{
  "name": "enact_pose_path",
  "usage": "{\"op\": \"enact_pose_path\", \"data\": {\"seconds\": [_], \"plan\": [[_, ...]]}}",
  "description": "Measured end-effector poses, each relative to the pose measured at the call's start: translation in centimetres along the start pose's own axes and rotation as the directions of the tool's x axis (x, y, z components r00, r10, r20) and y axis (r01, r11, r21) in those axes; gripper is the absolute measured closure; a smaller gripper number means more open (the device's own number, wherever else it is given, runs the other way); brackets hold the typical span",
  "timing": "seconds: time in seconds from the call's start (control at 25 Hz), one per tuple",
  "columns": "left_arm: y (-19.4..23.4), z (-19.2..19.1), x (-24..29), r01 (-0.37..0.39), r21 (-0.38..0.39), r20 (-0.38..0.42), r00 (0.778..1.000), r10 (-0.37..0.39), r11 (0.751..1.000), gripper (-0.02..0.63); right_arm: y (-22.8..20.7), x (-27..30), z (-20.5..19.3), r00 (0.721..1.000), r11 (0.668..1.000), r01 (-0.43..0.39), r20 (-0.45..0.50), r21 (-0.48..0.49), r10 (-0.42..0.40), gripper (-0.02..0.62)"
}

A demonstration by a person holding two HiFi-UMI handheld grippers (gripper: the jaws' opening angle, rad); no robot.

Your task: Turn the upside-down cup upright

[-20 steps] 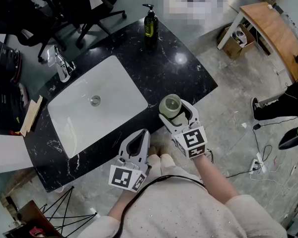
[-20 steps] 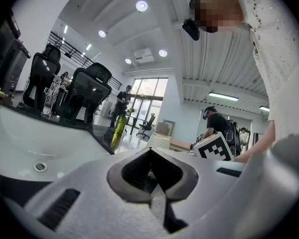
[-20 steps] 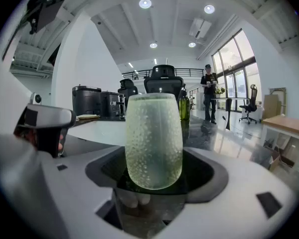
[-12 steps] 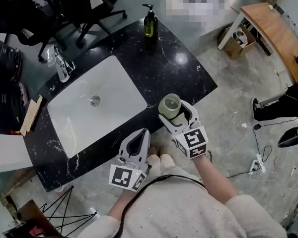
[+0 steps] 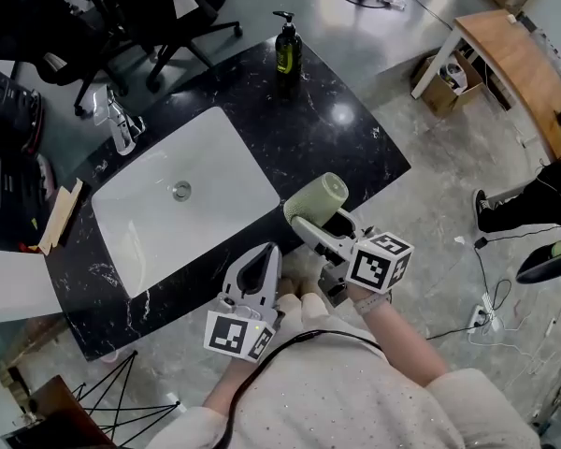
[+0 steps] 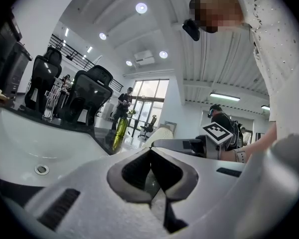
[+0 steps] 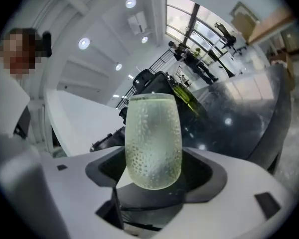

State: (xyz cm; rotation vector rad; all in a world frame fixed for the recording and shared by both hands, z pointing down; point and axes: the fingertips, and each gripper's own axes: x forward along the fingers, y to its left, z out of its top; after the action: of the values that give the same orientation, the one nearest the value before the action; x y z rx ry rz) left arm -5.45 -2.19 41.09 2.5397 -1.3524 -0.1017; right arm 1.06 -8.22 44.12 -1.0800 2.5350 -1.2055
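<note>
Over the near edge of a black marble counter (image 5: 341,134), seen from the head camera looking steeply down, the right gripper (image 5: 320,221) holds a pale green cup (image 5: 316,200) clear of the stone. The cup is tipped onto its side, one end aimed up and away from the person. The left gripper (image 5: 265,256) hangs just beside it, lower and nearer the person's body, over the counter's front edge. A white rectangular sink (image 5: 150,227) is set into the counter to the left, with a faucet (image 5: 120,124) at its far corner. A green soap bottle (image 5: 284,50) stands at the far edge. Black office chairs (image 5: 164,7) sit beyond the counter, and a wooden desk (image 5: 514,64) is off to the right

In the left gripper view, the two jaws meet at their tips with nothing between them. Past them lie the sink basin, the soap bottle and, to the right, the cup in the other gripper

In the right gripper view, the jaws stand wide and press on the cup's sides. Its dimpled, translucent body fills the gap, rounded end toward the camera, flat end pointing away. The dark counter gleams behind it
</note>
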Motion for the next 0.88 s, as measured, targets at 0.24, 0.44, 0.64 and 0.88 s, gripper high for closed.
{"op": "enact_pose_path", "data": {"seconds": [0.24,0.44,0.64,0.88], "plan": [[0.6,0.7,-0.2,-0.021,0.005,0.017,1.000,0.021,1.000,0.600,2.0,0.3,-0.1,0.983,0.909,-0.183,0.078,0.375,0.166,0.268],[0.9,1.3,-0.1,-0.029,0.017,0.032,0.999,0.028,0.999,0.600,2.6,0.6,-0.4,0.954,0.757,-0.298,0.183,0.581,0.235,0.268],[1.3,1.8,-0.2,-0.035,0.026,0.040,0.999,0.034,0.999,0.600,2.6,0.6,-0.2,0.894,0.457,-0.447,0.370,0.769,0.253,0.268],[1.6,1.8,-0.6,-0.039,0.035,0.030,0.999,0.038,0.999,0.600,1.6,0.1,-0.7,0.812,0.101,-0.569,0.538,0.816,0.229,0.268]]}}
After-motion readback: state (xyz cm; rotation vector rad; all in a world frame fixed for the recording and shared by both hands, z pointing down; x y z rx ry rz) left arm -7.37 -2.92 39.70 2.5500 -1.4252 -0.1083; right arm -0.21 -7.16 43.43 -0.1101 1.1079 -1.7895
